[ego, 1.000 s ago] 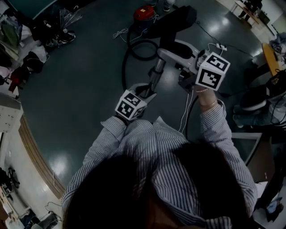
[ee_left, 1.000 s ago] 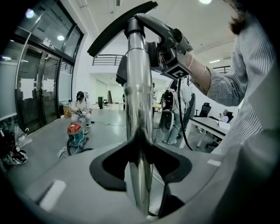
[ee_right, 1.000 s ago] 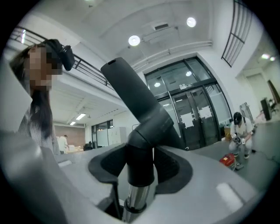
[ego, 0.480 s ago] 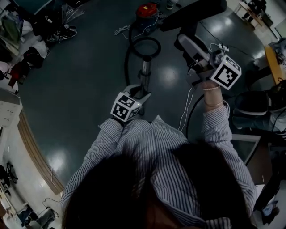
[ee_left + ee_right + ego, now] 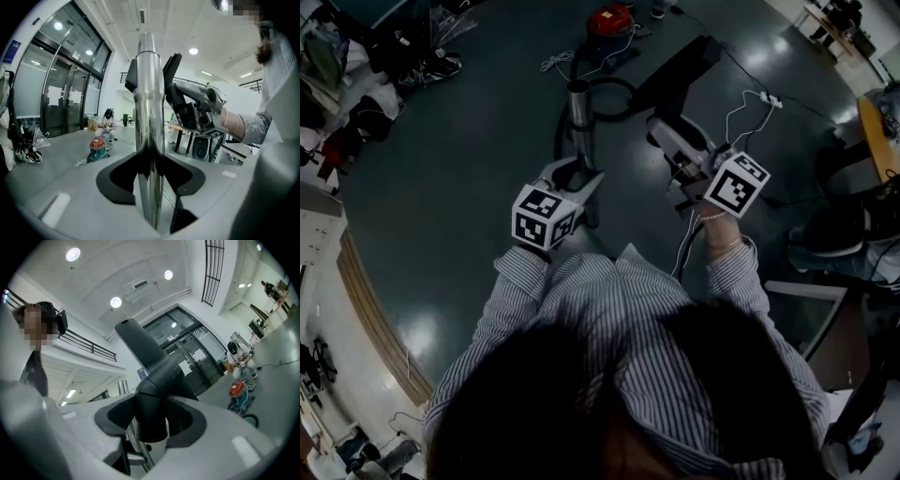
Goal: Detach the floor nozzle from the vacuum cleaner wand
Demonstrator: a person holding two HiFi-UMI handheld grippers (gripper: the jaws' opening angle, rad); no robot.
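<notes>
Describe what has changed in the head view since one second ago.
The floor nozzle has come off the wand: they met end to end before, now they are apart. The right gripper pulled the nozzle away to the right; the left gripper moved the wand to the left. Unchanged: each gripper stays shut on its part, and the red vacuum cleaner stays in place.
</notes>
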